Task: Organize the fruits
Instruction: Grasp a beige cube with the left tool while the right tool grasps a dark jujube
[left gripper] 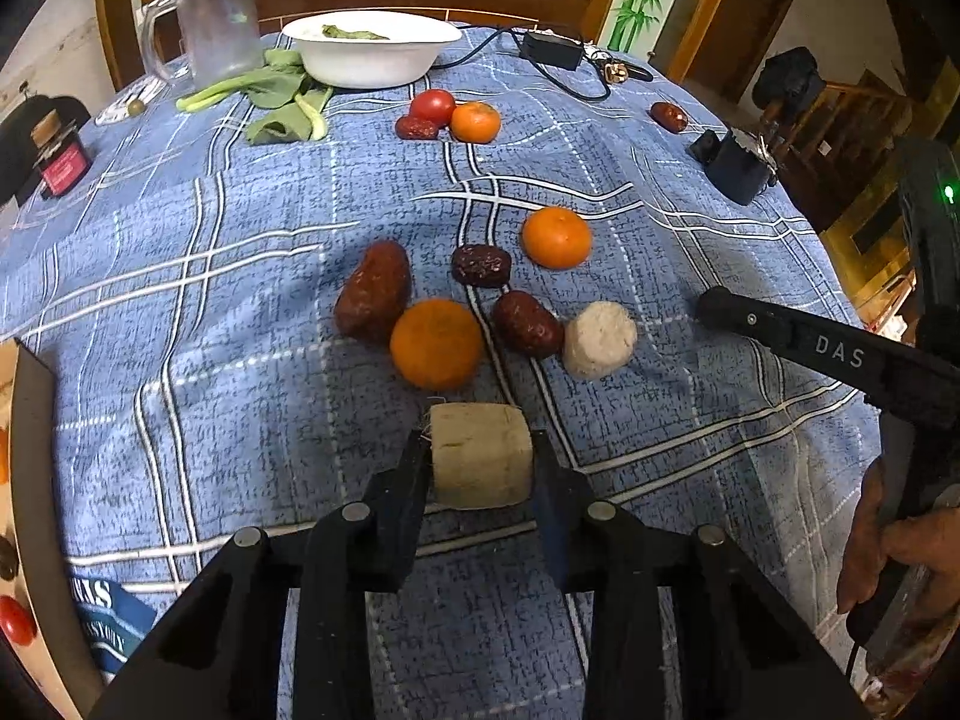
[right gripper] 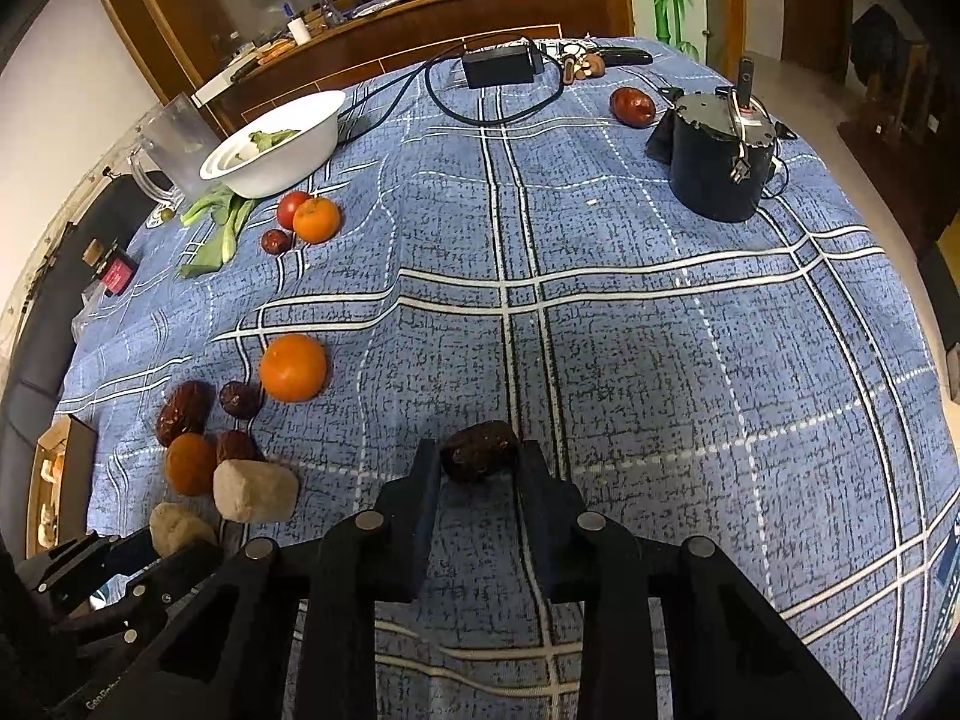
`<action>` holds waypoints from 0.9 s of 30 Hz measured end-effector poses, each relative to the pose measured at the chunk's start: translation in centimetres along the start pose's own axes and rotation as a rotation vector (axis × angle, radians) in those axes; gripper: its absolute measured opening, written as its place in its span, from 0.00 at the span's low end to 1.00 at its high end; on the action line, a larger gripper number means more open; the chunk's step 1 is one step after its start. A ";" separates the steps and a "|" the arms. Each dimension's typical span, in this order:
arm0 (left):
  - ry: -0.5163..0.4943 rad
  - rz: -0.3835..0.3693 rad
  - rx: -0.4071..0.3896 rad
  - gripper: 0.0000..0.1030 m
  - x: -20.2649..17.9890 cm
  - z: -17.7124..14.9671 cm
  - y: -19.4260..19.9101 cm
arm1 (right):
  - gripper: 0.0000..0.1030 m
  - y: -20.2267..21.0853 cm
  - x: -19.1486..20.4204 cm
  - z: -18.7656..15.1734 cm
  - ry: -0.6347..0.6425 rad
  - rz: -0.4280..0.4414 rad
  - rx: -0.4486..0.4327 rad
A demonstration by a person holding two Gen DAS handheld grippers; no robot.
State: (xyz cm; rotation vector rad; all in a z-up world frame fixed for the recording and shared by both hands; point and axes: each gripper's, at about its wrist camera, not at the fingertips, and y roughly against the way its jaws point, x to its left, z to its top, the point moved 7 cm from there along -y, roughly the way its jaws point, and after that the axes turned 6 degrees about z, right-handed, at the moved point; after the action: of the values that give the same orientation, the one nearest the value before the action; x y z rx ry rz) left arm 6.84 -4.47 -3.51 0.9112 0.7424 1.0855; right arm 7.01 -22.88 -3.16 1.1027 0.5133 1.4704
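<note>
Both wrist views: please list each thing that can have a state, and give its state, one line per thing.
Left tongs: shut on the pale root piece.
Pale root piece: gripped, on the cloth.
Right tongs: shut on the dark date.
Dark date: gripped, on the cloth.
White bowl: upright, green leaf inside.
Clear jug: upright.
Small jar: corked.
</note>
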 end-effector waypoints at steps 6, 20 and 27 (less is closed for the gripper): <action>0.034 -0.034 -0.013 0.30 0.1 -0.1 1.8 | 0.27 3.0 -0.4 -1.7 -0.031 0.022 -0.021; 0.032 -0.100 -0.073 0.30 -4.1 -0.8 6.2 | 0.27 8.6 -1.0 -4.7 -0.080 0.089 -0.065; 0.066 -0.094 -0.109 0.30 -3.2 -2.4 8.8 | 0.27 9.3 1.8 -6.3 -0.026 0.132 -0.056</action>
State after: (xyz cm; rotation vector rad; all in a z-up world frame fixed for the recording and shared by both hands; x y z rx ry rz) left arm 0.25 -5.25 3.51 0.7437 0.7657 1.0667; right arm -2.93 -21.72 2.23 1.1275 0.3853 1.5730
